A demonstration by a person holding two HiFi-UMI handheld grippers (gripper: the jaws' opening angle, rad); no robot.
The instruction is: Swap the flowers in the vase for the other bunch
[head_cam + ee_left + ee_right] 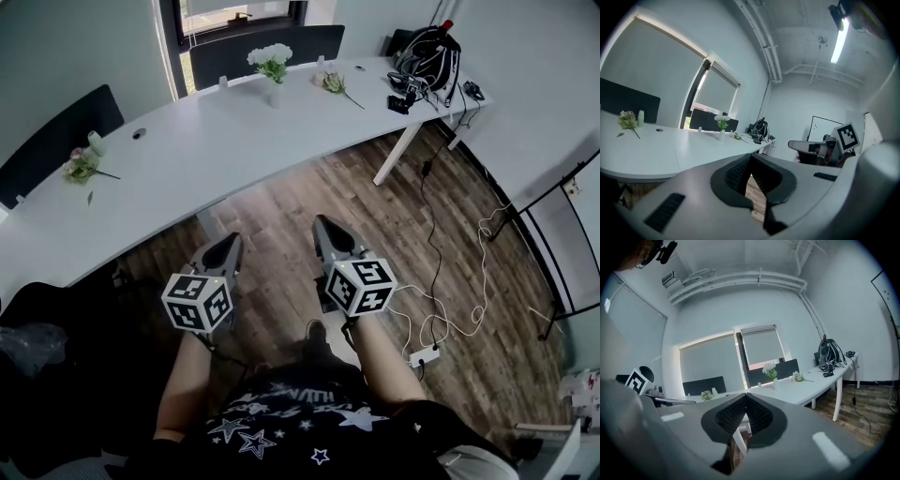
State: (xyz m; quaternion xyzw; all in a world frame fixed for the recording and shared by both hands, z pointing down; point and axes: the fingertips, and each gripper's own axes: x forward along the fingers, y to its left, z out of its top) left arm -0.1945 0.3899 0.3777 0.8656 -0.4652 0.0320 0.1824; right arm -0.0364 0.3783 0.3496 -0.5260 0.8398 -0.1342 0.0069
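Left gripper (pixel 232 242) and right gripper (pixel 322 225) side by side above the wood floor (pixel 309 187), each carried on a bare forearm, tips turned toward the long white table (pixel 187 155) and angled slightly toward each other. Jaws of both pressed fully together, ribbed pads meeting at the tip, nothing pinched between them. Marker cubes at the rear of each, nearest the person.

Vase (pixel 273 95) upright on the far side of the table, well ahead of both grippers and well apart from either tip: a little left of the left gripper's line of aim, a little right of the right gripper's. White flowers (pixel 270 56) standing in it.

Loose bunch (pixel 334 82) lying flat on the tabletop near the vase, ahead and further right of the right gripper's aim, stem trailing rightward. Pink bunch (pixel 81 167) lying on the table far off to the left of the left gripper, beside a small pale bottle (pixel 95 142).

Black backpack (pixel 427 54) with cables at the table's end, ahead and well to the right of the right gripper. Dark chair backs (pixel 267 42) beyond the table, behind the vase. Power strip (pixel 424 356) with white cable on the floor to the right of the right gripper, nearer the person than its tip
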